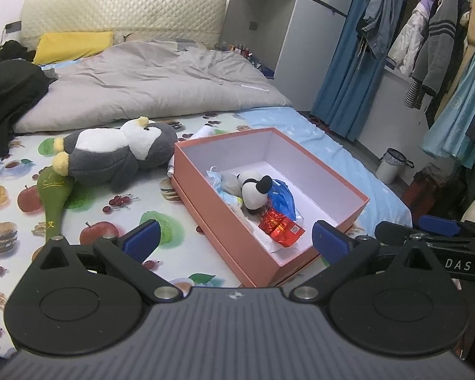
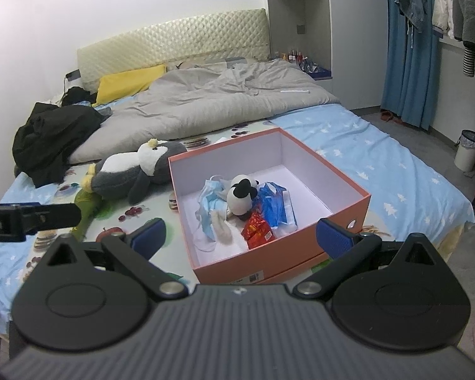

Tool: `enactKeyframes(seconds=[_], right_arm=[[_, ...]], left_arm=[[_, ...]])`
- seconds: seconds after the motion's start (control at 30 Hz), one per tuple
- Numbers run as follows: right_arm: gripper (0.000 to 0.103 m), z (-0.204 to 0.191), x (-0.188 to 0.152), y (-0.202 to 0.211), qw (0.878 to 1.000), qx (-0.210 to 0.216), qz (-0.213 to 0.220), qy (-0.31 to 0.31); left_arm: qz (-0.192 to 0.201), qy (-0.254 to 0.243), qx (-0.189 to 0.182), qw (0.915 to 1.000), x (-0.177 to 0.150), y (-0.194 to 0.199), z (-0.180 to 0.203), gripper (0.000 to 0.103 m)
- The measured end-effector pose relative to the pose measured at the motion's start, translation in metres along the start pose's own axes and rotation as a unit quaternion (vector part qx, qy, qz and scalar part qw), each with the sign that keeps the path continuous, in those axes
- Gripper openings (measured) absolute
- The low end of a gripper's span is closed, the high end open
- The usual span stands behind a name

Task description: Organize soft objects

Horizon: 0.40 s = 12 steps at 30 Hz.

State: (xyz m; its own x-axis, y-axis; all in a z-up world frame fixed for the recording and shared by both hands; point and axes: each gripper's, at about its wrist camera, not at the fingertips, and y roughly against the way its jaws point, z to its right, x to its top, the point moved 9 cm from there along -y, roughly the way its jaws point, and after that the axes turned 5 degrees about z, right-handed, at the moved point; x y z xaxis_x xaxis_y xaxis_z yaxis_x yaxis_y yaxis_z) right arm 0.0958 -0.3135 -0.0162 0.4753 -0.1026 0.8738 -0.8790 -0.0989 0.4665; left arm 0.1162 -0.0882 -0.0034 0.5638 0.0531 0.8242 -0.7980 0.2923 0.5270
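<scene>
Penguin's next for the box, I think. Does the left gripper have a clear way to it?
Probably yes. The left gripper is open and empty, and the penguin plush lies exposed on the bed left of the pink box, with nothing between them.

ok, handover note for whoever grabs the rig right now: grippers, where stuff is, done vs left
Left gripper: open, empty, hovering at the box's near-left side.
Right gripper: open, empty, at the box's near edge.
Orange box: open on the bed, lid tucked underneath.
Done: small panda plush, face masks, blue packet and red packet are in the box.
Left: big penguin plush lies on the sheet left of the box, beside a green paddle-shaped item. Both look untouched.
</scene>
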Motion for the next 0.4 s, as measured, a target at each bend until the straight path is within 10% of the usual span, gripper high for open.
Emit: enactKeyframes(seconds=[0.4], right_arm=[[0.103, -0.0003, -0.0042, -0.0019, 1.0, 0.005, -0.001, -0.004]], left_arm=[[0.006, -0.006, 0.005, 1.0, -0.0009, 0.0032, -0.0016, 0.103]])
